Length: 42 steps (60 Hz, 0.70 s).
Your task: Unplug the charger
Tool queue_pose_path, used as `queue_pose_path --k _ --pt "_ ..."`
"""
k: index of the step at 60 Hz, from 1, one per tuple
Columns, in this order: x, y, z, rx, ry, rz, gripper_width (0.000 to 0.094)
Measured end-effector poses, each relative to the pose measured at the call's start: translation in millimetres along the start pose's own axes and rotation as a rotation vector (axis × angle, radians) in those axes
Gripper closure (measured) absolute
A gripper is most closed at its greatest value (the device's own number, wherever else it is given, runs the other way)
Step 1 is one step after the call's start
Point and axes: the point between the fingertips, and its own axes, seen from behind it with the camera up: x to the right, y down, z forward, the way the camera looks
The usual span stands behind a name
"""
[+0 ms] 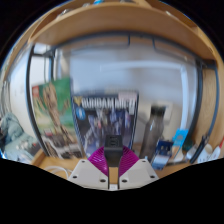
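My gripper (113,160) shows its two white fingers with magenta pads (99,160) at the bottom of the gripper view. A small black charger (114,147) sits between the pads, both pads pressing on its sides, so the fingers are shut on it. Its top end rises just above the fingertips. No socket or power strip shows around it; what lies right behind the charger is hidden by it.
I face a wooden shelf (110,20). A blue-and-white model kit box (106,118) stands just beyond the fingers, with a green box (52,112) to its left. Small bottles and items (168,148) stand to the right. White wall behind.
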Motion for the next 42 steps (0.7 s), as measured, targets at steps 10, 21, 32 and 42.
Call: queue_pose_path --k 10,21,32,42 --pt "59 -95 -69 0.076 0.004 0.035 0.0834" --pt "189 0 -102 -0.263 0.151 0.028 0.0835" --pt "273 142 -136 -0.619 0.184 0.082 0.0834" --pt "317 216 -142 -0.8 0.151 0.04 0.082"
